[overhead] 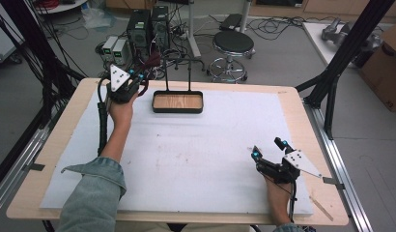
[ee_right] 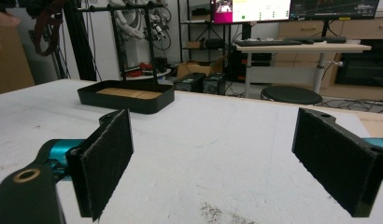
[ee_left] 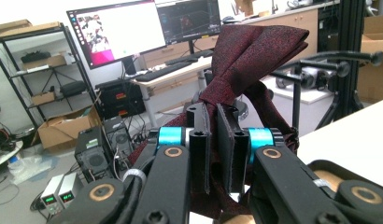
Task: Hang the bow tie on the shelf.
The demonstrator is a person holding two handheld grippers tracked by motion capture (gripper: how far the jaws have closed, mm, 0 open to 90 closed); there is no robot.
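My left gripper is raised near the table's far left edge, shut on a dark red necktie. In the left gripper view the tie stands up from between the closed jaws of that gripper, folded and fanning out above them. Just right of it stands a black tray with a wooden floor, and a black two-post rail stand rises from it. My right gripper rests low on the white mat at the near right. Its jaws are wide open with nothing between them, and they face the tray.
A white mat covers the wooden table. Beyond the far edge are computer towers, a black stool and cables. A black frame post and a cardboard box stand at the right.
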